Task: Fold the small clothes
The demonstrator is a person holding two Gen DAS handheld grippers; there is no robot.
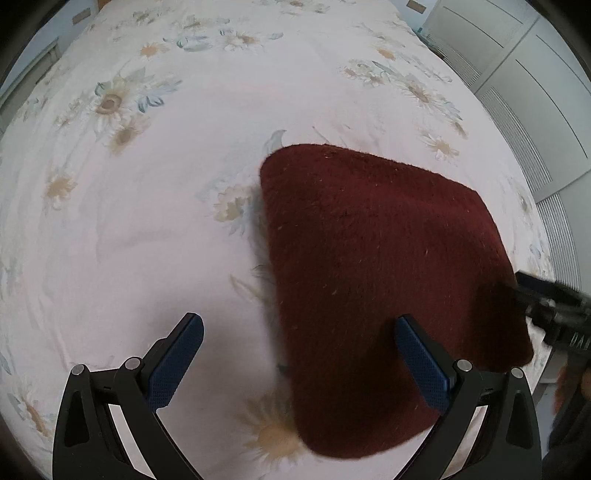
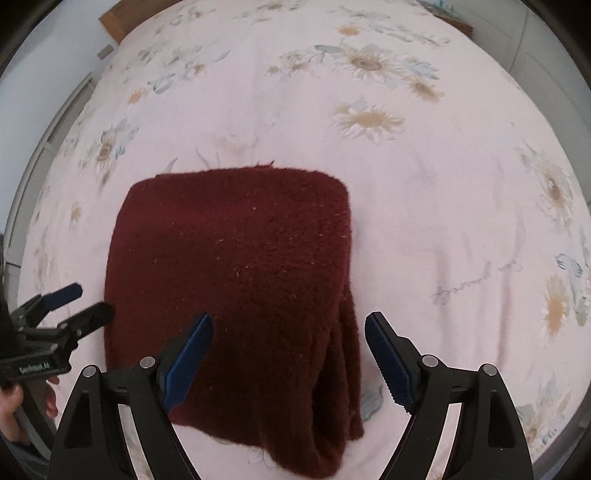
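A dark red knitted garment lies folded into a thick rectangle on a pink flowered bedsheet. In the right wrist view the garment shows stacked layers along its right edge. My left gripper is open and empty, above the garment's left edge. It also shows in the right wrist view at the garment's left side. My right gripper is open and empty, just above the garment's near right part. It appears at the right edge of the left wrist view, its jaws cut off there.
White louvred wardrobe doors stand past the bed's right side. A wooden headboard and pale wall lie at the far end. The sheet stretches wide around the garment. A hand holds the left gripper.
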